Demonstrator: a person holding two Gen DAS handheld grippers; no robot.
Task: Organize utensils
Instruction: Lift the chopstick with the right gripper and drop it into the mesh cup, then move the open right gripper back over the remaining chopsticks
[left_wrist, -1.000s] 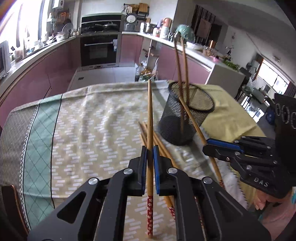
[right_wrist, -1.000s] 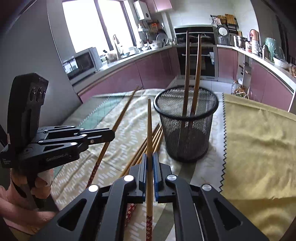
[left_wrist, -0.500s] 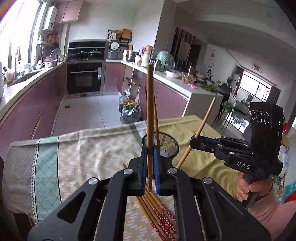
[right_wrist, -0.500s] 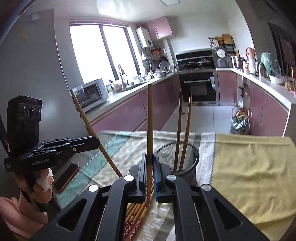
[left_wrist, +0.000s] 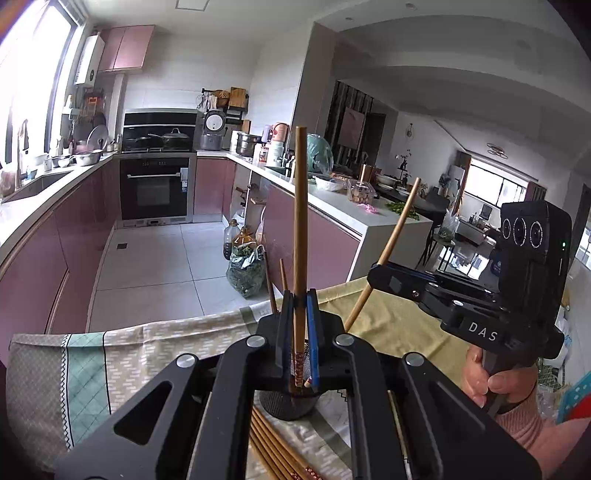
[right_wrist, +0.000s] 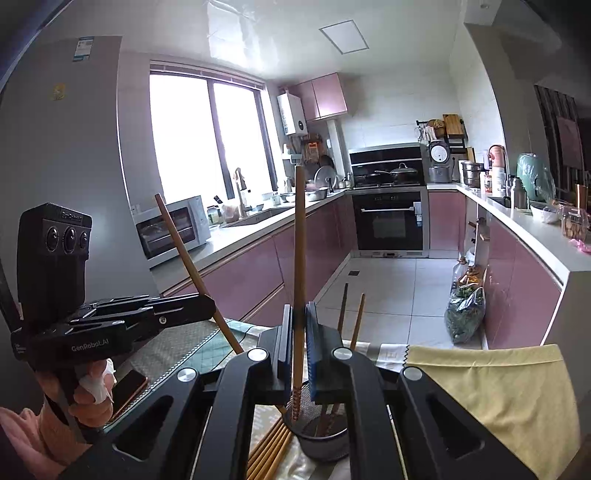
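Pretty lived-in kitchen: black oven (right_wrist: 389, 225) at the far end, pink cabinets (left_wrist: 48, 258) down both sides, a microwave (right_wrist: 171, 229) on the left counter, and a bag of greens (right_wrist: 463, 314) on the tile floor.

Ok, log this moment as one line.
left gripper: shut on chopstick | right gripper: shut on chopstick | mesh cup: two chopsticks inside | spare chopsticks: on table
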